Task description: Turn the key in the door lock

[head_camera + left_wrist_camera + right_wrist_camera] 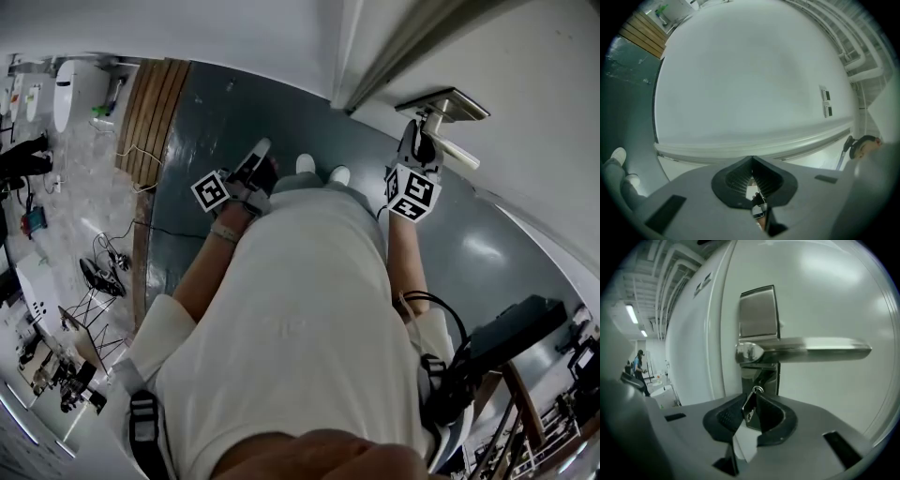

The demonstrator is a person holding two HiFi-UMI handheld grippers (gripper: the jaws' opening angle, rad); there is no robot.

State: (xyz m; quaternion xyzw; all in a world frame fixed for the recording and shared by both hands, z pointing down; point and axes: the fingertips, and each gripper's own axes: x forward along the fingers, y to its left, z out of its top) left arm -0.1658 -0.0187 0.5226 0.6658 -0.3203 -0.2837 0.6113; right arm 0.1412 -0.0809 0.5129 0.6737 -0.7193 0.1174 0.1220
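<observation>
A brushed-metal lock plate (pixel 758 312) with a long lever handle (pixel 806 349) sits on the white door (pixel 825 296). Below the lever, a small key (pixel 749 405) with a ring at its top sticks out of the keyhole. My right gripper (pixel 752 397) is shut on that key's head. In the head view the right gripper (pixel 415 142) is pressed up under the lever handle (pixel 452 150). My left gripper (pixel 253 164) hangs low to the left, away from the door. It is shut with nothing held (pixel 752 161) and faces a blank white wall (pixel 750 75).
The person's white shoes (pixel 319 169) stand on a dark floor close to the door. Wooden slats (pixel 150 108) and loose cables (pixel 112 253) lie to the left. A black case (pixel 516 328) sits at lower right. A person (pixel 640 364) stands far down the corridor.
</observation>
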